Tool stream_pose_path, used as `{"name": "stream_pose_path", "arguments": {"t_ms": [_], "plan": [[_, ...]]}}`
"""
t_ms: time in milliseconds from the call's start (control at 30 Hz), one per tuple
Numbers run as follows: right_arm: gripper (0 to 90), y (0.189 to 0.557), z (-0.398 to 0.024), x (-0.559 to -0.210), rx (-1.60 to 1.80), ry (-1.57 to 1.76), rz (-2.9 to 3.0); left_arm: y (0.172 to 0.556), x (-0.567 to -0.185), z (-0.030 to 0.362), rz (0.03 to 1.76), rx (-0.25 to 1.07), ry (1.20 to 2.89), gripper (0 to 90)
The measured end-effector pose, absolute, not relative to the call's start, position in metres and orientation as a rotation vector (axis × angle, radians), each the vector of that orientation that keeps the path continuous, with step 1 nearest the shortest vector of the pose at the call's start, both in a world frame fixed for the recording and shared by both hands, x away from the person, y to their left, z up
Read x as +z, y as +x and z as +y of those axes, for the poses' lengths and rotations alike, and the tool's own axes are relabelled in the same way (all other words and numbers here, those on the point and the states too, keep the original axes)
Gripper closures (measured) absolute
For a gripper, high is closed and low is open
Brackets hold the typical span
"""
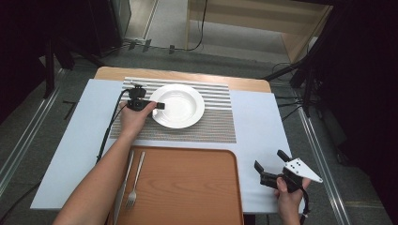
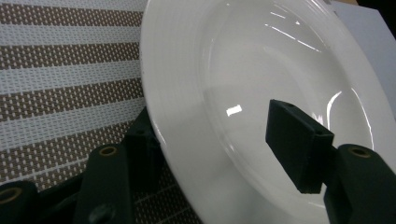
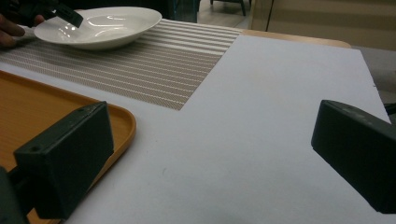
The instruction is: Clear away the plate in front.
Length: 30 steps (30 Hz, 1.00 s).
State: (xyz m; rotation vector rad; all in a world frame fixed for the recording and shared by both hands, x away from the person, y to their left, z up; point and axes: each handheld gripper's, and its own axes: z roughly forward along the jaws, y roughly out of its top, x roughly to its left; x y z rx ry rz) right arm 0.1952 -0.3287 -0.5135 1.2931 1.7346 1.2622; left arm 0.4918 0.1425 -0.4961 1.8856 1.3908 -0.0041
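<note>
While the white plate (image 1: 177, 105) sits on the striped placemat (image 1: 211, 126) in the upper middle of the high view, the left claw (image 1: 158, 105) reaches it from the frame's left, and its jaws straddle the plate's left rim. In the left gripper view one jaw lies under the rim at lower left, against the mat, and the other hangs over the inner slope of the plate at lower right. The rim runs between them from upper left to bottom centre of that view. The jaws stand partly spread. I judge that the upper pad is not yet pressing on the china, since a gap shows beneath it, though the contact of the lower jaw is hidden under the rim.

So the relation that matters is this: the rim lies inside the claw's mouth, edge-on to the jaws, and the bowl of the plate extends away to the frame's right of the claw. Closing should pinch the rim.

The right claw (image 1: 268, 174) rests at the lower right of the high view, over the bare white bench (image 1: 258, 122), well apart from the plate, with its jaws wide and nothing between them. The left hand (image 1: 133, 118) is plainly the nearer one. A wooden tray (image 1: 187, 187) with a fork (image 1: 135, 180) and a knife (image 1: 123, 185) lies at bottom centre, near the plate's likely route.
</note>
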Motion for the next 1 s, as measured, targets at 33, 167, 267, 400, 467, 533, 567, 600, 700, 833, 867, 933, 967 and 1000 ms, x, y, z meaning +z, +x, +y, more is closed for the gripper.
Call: {"name": "stream_pose_path", "arguments": {"t_ms": [33,167,267,400,467,533,567,600,700,833,867,933,967,1000], "plan": [[0.0,0.195,-0.328,-0.514,1.261,1.294,1.736,0.492,-0.496,0.143,1.408,-0.004,1.881,42.2],[0.0,0.196,-0.328,-0.514,1.257,1.295,1.737,0.493,-0.496,0.145,1.442,0.021,1.886,53.8],[0.0,0.196,-0.328,-0.514,1.259,1.299,1.735,0.492,-0.495,0.145,1.441,0.04,1.898,58.6],[0.0,0.196,-0.328,-0.514,1.247,1.311,1.723,0.491,-0.495,0.144,1.439,0.064,1.908,58.0],[0.0,0.196,-0.329,-0.514,1.245,1.314,1.722,0.491,-0.494,0.144,1.435,0.057,1.903,58.3],[0.0,0.196,-0.329,-0.514,1.243,1.314,1.722,0.49,-0.493,0.146,1.42,0.039,1.892,59.0],[0.0,0.196,-0.329,-0.514,1.243,1.314,1.721,0.49,-0.492,0.147,1.419,0.028,1.872,60.1],[0.0,0.196,-0.329,-0.514,1.243,1.314,1.722,0.489,-0.49,0.148,1.406,0.022,1.874,61.1],[0.0,0.196,-0.329,-0.514,1.239,1.314,1.721,0.485,-0.486,0.149,1.375,0.016,1.869,62.7],[0.0,0.197,-0.328,-0.514,1.229,1.317,1.718,0.481,-0.483,0.152,1.323,-0.039,1.852,66.1],[0.0,0.197,-0.328,-0.514,1.226,1.314,1.72,0.481,-0.483,0.153,1.308,-0.066,1.841,67.4],[0.0,0.197,-0.328,-0.514,1.223,1.313,1.72,0.48,-0.484,0.152,1.281,-0.122,1.845,71.9],[0.0,0.197,-0.328,-0.514,1.223,1.316,1.72,0.478,-0.484,0.15,1.265,-0.118,1.87,73.2],[0.0,0.197,-0.327,-0.514,1.222,1.316,1.72,0.477,-0.484,0.149,1.249,-0.114,1.889,74.8]]}}
